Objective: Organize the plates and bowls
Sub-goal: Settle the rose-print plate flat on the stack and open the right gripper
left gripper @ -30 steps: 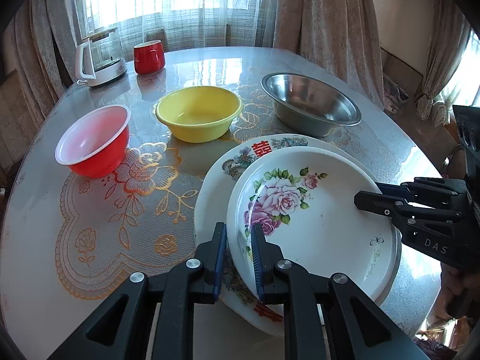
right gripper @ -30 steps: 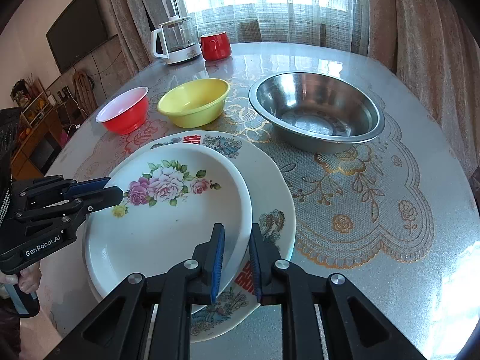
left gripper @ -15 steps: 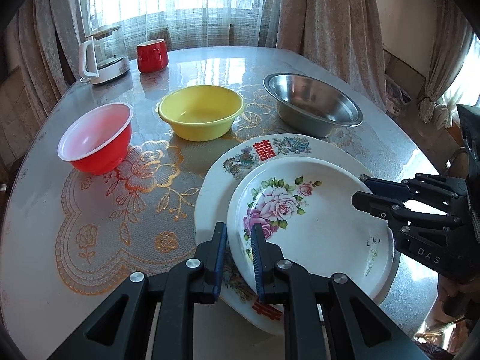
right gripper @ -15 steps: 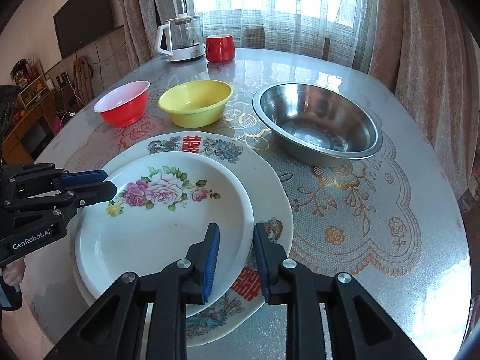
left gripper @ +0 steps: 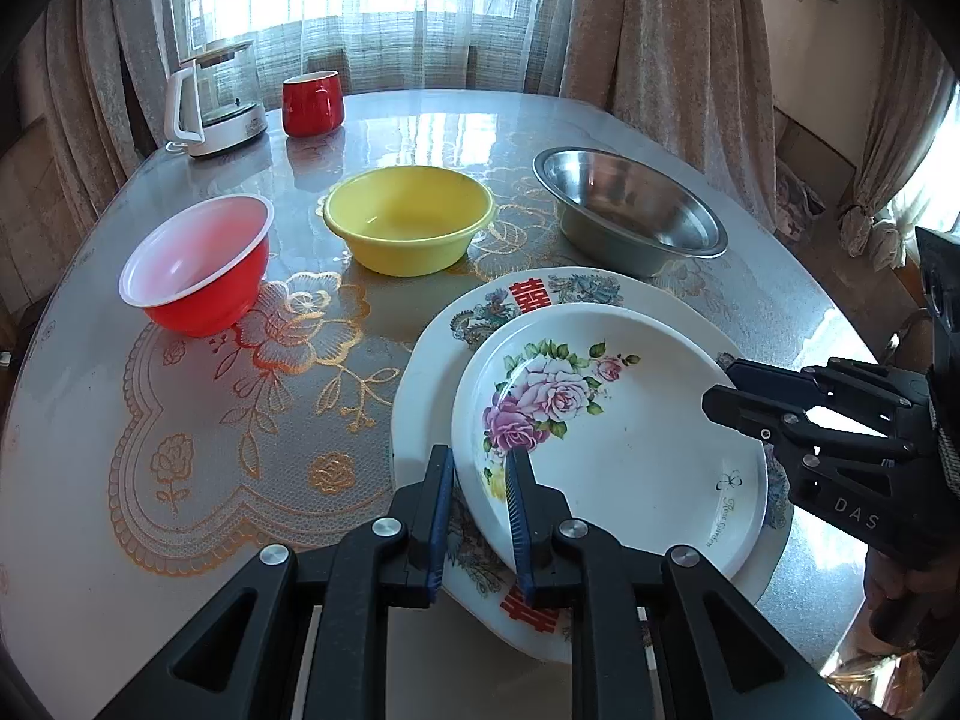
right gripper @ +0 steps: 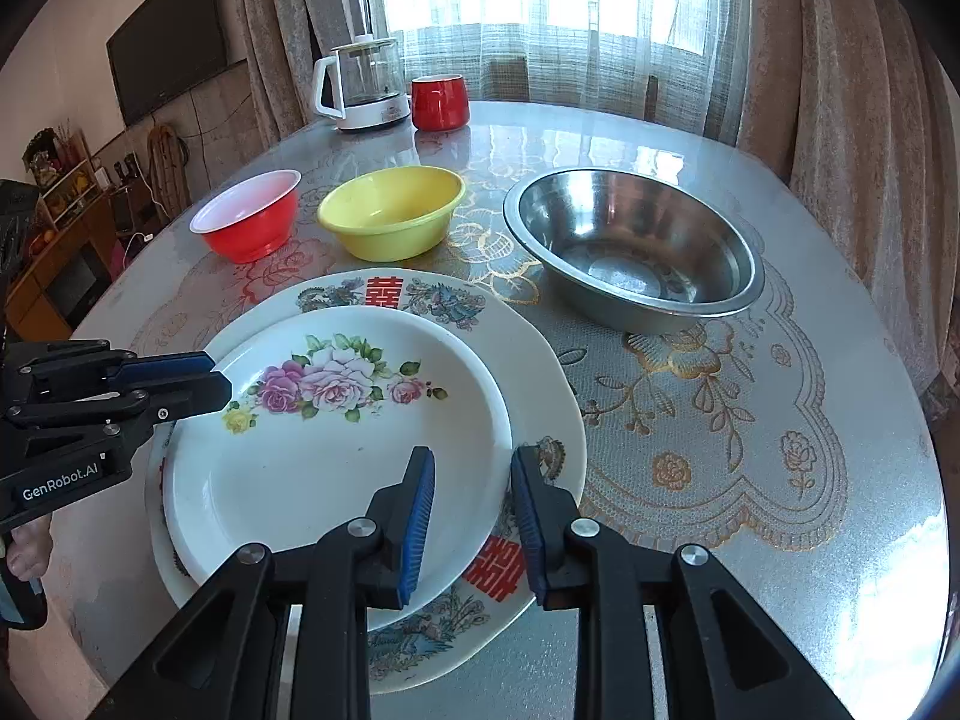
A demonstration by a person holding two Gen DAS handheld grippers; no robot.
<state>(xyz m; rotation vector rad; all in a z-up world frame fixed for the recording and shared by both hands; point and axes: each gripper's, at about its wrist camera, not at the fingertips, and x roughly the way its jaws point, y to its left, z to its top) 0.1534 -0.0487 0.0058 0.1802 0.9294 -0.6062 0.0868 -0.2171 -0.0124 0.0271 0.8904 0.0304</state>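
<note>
Your rose plate [left gripper: 618, 438] sits on the larger plate [right gripper: 540, 372] at the near bench [left gripper: 180, 408] edge. Your right gripper [right gripper: 471, 504] has just been opening, its fingers now clear of the rim between them. Your left gripper [left gripper: 477, 498] pinches the opposite rim, so that hand is nearer to let go next
</note>
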